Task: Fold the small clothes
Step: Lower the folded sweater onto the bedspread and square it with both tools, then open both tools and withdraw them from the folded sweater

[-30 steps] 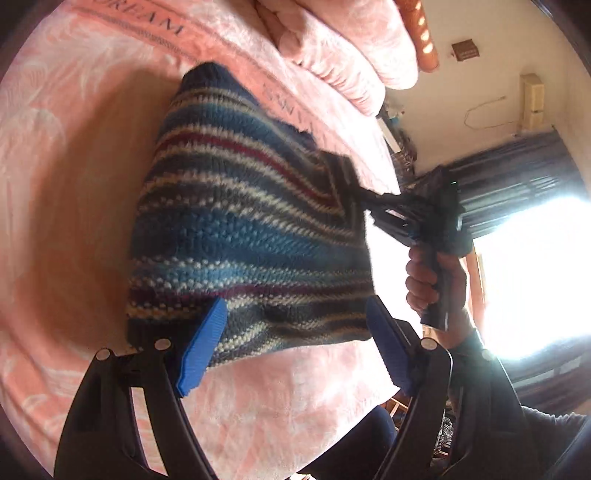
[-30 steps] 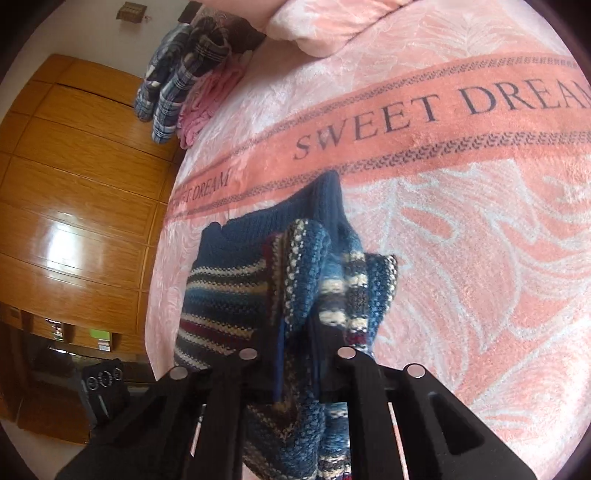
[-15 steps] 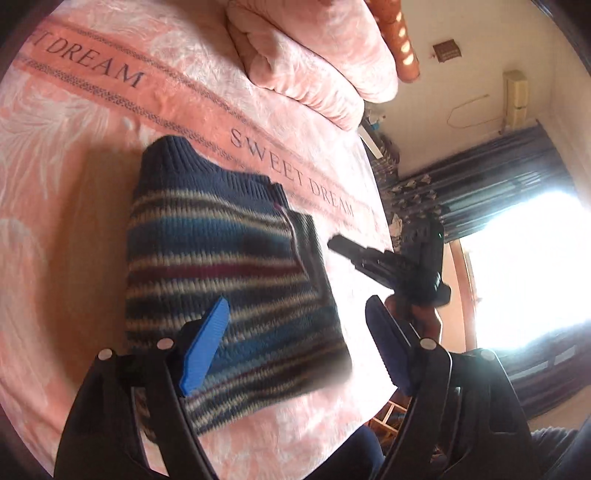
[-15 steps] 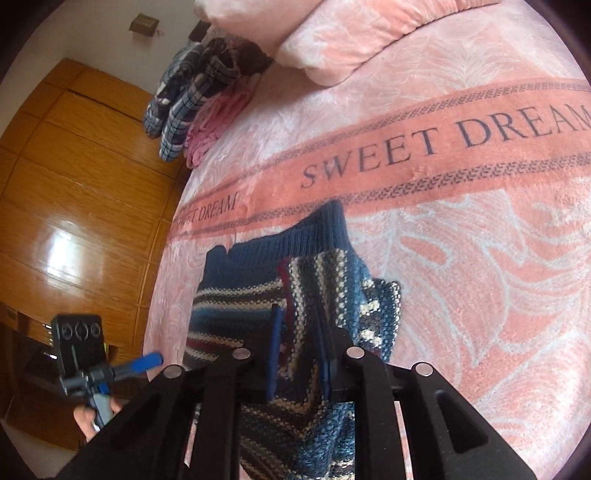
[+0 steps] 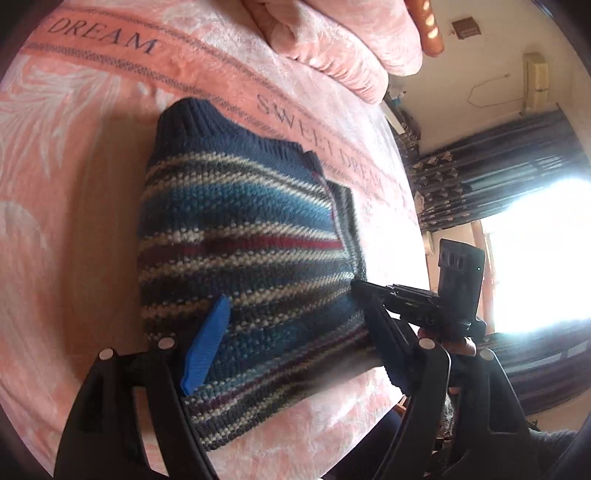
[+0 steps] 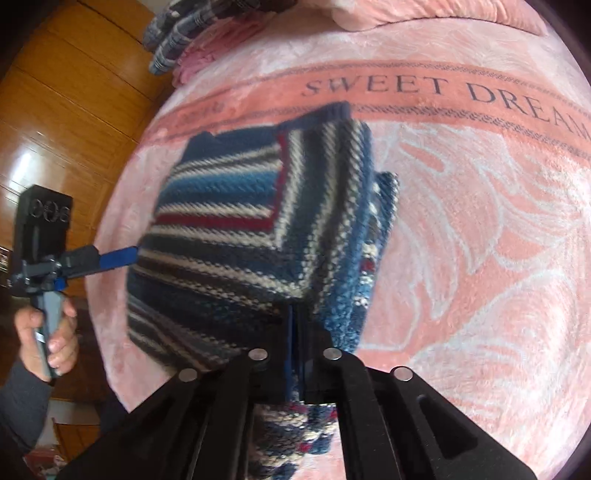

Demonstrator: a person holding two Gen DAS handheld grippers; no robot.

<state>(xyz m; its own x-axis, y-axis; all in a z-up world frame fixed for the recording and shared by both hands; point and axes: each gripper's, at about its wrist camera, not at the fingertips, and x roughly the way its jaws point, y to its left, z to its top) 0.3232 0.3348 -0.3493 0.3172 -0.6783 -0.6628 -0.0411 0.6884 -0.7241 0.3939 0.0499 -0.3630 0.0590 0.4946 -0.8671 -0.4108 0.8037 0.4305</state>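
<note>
Pink bedspread (image 5: 74,206) lettered "SWEET DREAM" covers the bed and fills both views; pillows (image 5: 332,48) lie at the upper centre of the left view, and a wooden wardrobe (image 6: 62,110) stands at the left of the right view. My striped knitted sweater (image 5: 240,236) lies partly folded at frame centre on the bedspread, collar towards the lettering. My right tongs (image 6: 293,354), bottom centre of the right view, are clamped on a bunched edge of the sweater, which hangs doubled over the flat part. My left tongs (image 5: 295,343) stand apart, their blue pad (image 5: 207,347) hovering over the lower hem; whether it touches the knit I cannot tell. In the right view my left hand (image 6: 48,332) grips that tool's handle at the left edge.

Judgement on the step in hand: I am laying one side panel across the body. To do it well I should carry the clamped edge level across, keep the hem aligned with the layer below, let go only once it lies flat, and use the open left tongs to pin the base.

No container is in view; a heap of checked clothes (image 6: 192,33) sits on the bed at the upper left of the right view.
</note>
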